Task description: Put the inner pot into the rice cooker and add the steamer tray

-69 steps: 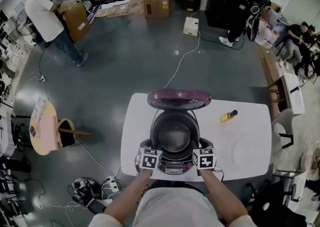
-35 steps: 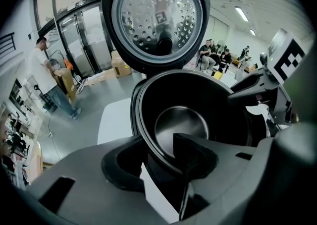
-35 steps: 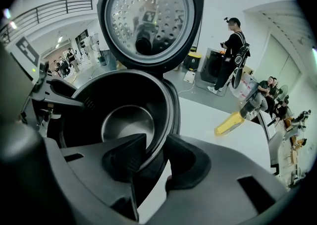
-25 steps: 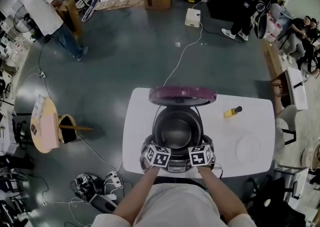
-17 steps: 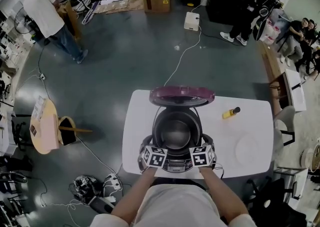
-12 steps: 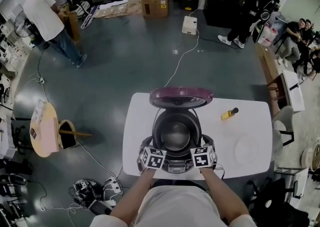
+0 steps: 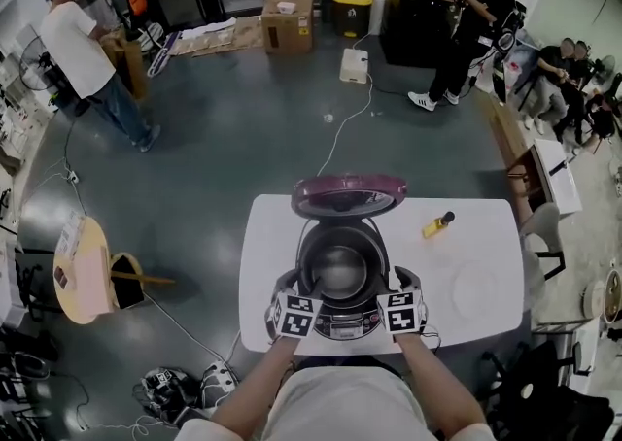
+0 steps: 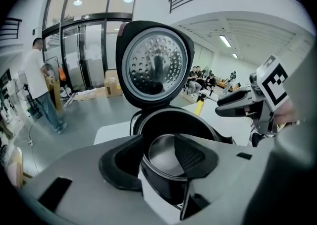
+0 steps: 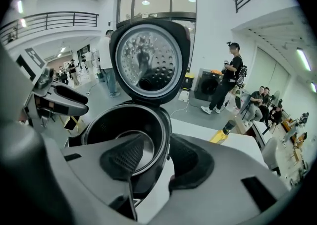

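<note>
The rice cooker stands on the white table with its maroon lid tilted up. The metal inner pot sits down inside it, also seen in the left gripper view and the right gripper view. My left gripper hovers over the cooker's front left rim and my right gripper over its front right. Both pairs of jaws have just been closing. They still stand apart, with only the rim showing beyond the gap and nothing pressed between the pads. A pale round tray lies at the table's right.
A yellow bottle lies on the table behind and right of the cooker. A white cable runs from the table across the floor. People stand far off by boxes and a black cabinet. A small wooden side table is at left.
Both grippers have lifted off the cooker's rim and drawn slightly apart and toward me. Their jaws have narrowed. The inner pot stays seated in the cooker.
</note>
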A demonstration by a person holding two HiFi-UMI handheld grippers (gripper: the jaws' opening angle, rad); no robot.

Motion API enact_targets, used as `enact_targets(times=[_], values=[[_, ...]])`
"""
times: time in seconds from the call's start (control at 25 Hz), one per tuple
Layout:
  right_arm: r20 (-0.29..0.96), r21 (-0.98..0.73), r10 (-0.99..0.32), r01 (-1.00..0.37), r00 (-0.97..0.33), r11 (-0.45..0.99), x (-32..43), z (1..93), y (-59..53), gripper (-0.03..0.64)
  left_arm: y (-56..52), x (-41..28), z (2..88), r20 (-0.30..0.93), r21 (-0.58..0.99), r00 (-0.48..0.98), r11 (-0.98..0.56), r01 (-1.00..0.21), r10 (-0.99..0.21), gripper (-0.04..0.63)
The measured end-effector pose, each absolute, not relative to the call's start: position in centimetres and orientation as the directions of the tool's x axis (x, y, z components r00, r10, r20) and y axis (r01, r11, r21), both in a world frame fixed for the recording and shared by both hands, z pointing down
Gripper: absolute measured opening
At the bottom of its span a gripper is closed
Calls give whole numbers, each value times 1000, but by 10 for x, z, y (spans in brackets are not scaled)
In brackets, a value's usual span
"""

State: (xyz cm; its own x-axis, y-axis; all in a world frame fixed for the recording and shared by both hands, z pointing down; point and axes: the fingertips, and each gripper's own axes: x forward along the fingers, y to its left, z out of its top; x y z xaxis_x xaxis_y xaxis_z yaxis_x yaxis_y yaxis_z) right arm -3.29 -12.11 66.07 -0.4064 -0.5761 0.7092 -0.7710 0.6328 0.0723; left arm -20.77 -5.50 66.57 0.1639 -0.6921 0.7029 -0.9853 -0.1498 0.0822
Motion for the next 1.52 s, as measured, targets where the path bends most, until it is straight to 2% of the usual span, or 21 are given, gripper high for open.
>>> enact_targets(times=[0.32,0.84,1.0,1.08,1.52], values=[[649,55,-617,-781,-445,622,-34,622,-109,115,-52,-207,638,635,77,213,-214,-974,-743,183],[509,14,-692,-799,-512,601,-26,551,-85,74,-35,-200,572,514,100,287,-276,-956,-808,114],[461,10,-712,-799,-530,602,-19,536,-76,12,-30,-199,555,460,100,299,-286,-953,-836,30],[433,1,-715,-793,-549,610,-14,528,-72,12,-28,-198,545,435,89,306,-298,-950,-847,14],[336,-19,-687,-734,-644,679,9,492,-67,12,-11,-176,511,374,117,284,-258,-959,-883,14]])
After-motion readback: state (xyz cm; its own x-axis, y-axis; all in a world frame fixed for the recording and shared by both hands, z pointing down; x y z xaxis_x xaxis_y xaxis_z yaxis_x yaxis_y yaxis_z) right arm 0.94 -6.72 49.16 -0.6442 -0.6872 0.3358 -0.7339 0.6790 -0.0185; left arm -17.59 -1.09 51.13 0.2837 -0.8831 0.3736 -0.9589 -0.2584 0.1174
